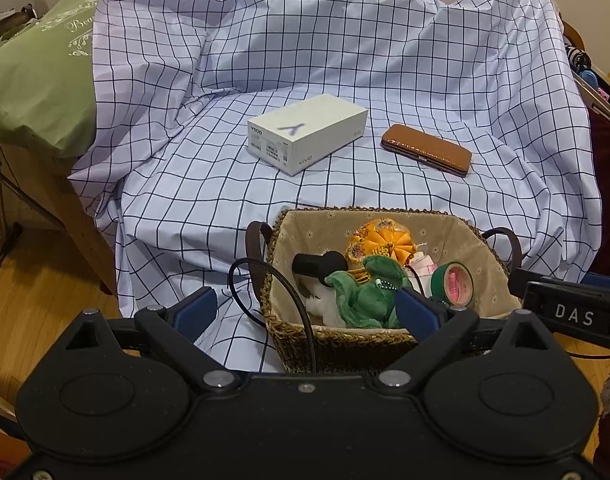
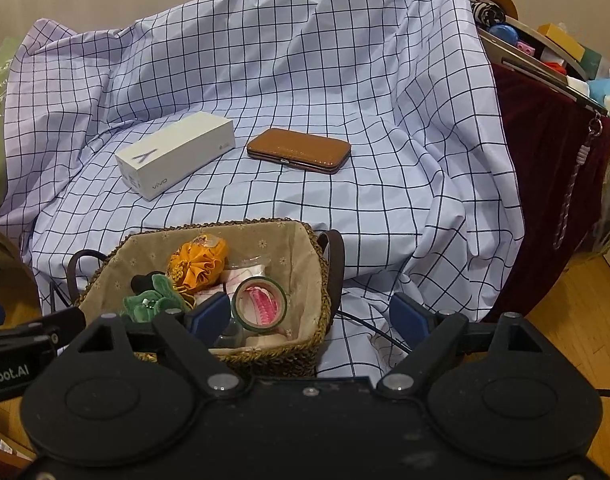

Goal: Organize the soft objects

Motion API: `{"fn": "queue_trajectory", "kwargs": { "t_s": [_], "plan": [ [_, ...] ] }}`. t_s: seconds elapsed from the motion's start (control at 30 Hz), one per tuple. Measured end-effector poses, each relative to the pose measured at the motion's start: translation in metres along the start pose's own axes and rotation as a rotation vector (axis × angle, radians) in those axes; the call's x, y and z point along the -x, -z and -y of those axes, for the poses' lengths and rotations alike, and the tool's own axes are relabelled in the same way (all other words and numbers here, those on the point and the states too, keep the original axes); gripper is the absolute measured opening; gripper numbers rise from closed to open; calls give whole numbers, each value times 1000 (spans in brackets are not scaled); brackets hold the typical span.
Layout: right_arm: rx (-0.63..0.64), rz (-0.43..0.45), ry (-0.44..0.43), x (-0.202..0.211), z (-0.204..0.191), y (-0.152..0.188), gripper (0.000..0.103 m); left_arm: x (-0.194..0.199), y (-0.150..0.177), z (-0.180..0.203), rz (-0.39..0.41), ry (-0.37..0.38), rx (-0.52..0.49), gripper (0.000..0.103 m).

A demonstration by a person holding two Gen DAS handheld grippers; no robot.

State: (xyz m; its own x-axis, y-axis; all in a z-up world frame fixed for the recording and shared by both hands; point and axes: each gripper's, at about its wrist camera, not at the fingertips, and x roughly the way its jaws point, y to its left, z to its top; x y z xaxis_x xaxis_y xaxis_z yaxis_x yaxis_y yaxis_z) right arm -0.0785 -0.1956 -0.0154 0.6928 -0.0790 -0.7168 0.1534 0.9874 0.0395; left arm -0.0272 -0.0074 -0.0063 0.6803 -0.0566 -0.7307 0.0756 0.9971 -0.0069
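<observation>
From the left wrist, the left gripper [image 1: 307, 309] tilts down at the woven basket [image 1: 345, 344], fingers wide and empty; the green plush [image 1: 365, 296] lies inside, and lowering could snag the black cable [image 1: 305, 320]. From the right wrist, the right gripper [image 2: 311, 314] tilts likewise, fingers wide, holding nothing, astride the basket's corner, which a careless close could catch.

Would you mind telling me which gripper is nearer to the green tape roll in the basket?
Right. The right gripper has a finger beside the green tape roll; the left gripper sits toward the basket's other side.
</observation>
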Motion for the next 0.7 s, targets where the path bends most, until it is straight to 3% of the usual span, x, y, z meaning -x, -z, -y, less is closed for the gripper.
{"fn": "queue_trajectory", "kwargs": {
  "t_s": [0.7],
  "plan": [
    [12,-7,-5,-1,-3,2,90,-3,2,-3,-16,-14,21,94]
  ]
}}
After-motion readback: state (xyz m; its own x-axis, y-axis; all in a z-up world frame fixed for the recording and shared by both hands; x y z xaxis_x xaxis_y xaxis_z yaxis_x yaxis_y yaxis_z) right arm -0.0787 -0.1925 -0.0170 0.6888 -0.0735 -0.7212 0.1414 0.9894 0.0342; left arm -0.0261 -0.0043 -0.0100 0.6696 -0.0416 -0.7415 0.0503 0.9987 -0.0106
